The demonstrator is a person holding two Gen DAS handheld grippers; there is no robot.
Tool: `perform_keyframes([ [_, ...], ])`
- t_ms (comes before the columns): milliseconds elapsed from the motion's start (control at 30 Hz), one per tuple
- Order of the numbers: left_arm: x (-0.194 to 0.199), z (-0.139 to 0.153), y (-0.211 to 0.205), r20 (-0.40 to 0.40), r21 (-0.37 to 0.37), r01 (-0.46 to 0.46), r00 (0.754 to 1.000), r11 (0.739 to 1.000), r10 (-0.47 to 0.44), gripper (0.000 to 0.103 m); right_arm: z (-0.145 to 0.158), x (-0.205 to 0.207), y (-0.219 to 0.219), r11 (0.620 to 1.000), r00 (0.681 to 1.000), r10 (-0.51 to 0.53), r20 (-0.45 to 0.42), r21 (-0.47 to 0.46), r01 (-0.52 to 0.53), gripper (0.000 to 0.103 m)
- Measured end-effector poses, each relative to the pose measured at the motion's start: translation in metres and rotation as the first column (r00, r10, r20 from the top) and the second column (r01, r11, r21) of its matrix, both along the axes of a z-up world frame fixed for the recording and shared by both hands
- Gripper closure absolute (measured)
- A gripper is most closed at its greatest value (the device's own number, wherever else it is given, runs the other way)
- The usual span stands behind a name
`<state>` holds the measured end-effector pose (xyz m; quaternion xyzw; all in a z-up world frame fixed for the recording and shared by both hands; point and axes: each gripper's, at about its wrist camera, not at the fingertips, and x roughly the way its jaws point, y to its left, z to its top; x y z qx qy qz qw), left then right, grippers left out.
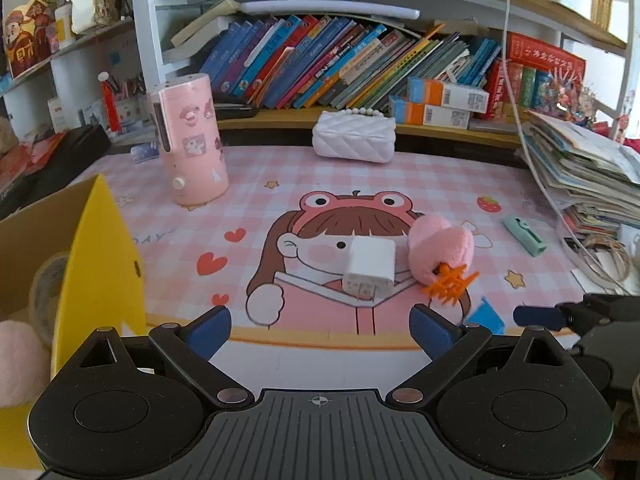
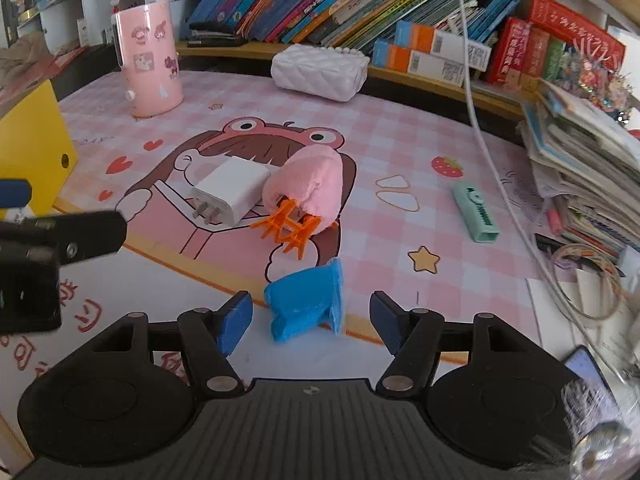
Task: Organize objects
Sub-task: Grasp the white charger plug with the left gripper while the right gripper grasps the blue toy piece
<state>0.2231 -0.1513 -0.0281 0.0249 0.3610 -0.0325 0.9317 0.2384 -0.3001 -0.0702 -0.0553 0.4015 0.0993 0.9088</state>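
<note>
A white plug charger (image 1: pixel 370 268) lies mid-mat, touching a pink plush clip (image 1: pixel 440 248) with orange claw teeth (image 1: pixel 452 284). My left gripper (image 1: pixel 320 330) hovers just short of the charger, jaws wide open with nothing between them. A small blue plastic piece (image 2: pixel 308 304) stands on the mat's front edge between the fingers of my right gripper (image 2: pixel 311 320). Gaps show on both sides of it, so the pads are not pressing. A mint-green case (image 2: pixel 476 212) lies to the right. An open yellow cardboard box (image 1: pixel 100 256) at the left holds a tape roll (image 1: pixel 48 284) and something pink and fluffy (image 1: pixel 16 360).
A pink cylinder with stickers (image 1: pixel 188 140) and a white quilted bag (image 1: pixel 354 136) stand at the back of the mat. Book shelves (image 1: pixel 320 68) rise behind. A sloping stack of papers (image 2: pixel 580 160), a white cable (image 2: pixel 492 168) and a phone (image 2: pixel 584 376) crowd the right side.
</note>
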Motion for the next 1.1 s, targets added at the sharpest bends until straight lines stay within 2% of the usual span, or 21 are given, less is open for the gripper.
perform_keyframes([
  [67,0.010,-0.003,-0.003,-0.013,0.001,-0.004,1.000,1.000,0.004,0.008,-0.005,0.006,-0.001,1.000,1.000,0.008,-0.012,0.006,-0.008,0.045],
  [167,0.023,-0.008,-0.009,-0.010,0.015,-0.001,1.000,1.000,0.001,0.008,-0.009,0.012,-0.004,0.999,0.999,0.033,-0.028,0.032,-0.032,0.062],
  [267,0.037,-0.013,-0.017,-0.016,0.017,0.010,1.000,1.000,-0.010,0.012,-0.006,0.011,-0.009,0.997,0.998,0.058,-0.006,0.052,-0.057,0.064],
  [433,0.062,-0.027,-0.030,-0.036,0.032,0.011,0.999,0.999,-0.010,0.021,0.007,0.004,-0.021,0.996,0.997,0.071,0.041,0.052,-0.073,0.065],
  [733,0.095,-0.052,-0.042,-0.114,0.022,0.033,0.993,0.999,-0.030,0.041,0.014,-0.005,-0.033,0.994,0.994,0.087,0.060,0.065,-0.091,0.065],
  [900,0.098,-0.057,-0.040,-0.127,0.000,0.025,0.992,1.000,-0.024,0.044,0.013,-0.005,-0.036,0.994,0.996,0.077,0.047,0.076,-0.081,0.065],
  [967,0.098,-0.057,-0.040,-0.122,0.000,0.036,0.992,0.999,-0.036,0.049,0.012,-0.006,-0.037,0.994,0.997,0.072,0.039,0.081,-0.075,0.065],
  [1000,0.097,-0.057,-0.039,-0.119,-0.004,0.047,0.992,0.999,-0.047,0.056,0.012,-0.006,-0.037,0.994,0.997,0.070,0.037,0.080,-0.072,0.065],
  [1033,0.097,-0.056,-0.039,-0.118,-0.004,0.050,0.992,0.999,-0.050,0.059,0.013,-0.006,-0.036,0.994,0.997,0.068,0.038,0.078,-0.071,0.065],
  [1100,0.097,-0.055,-0.037,-0.127,-0.014,0.051,0.991,0.999,-0.052,0.059,0.013,-0.006,-0.035,0.995,0.997,0.065,0.040,0.073,-0.068,0.065],
])
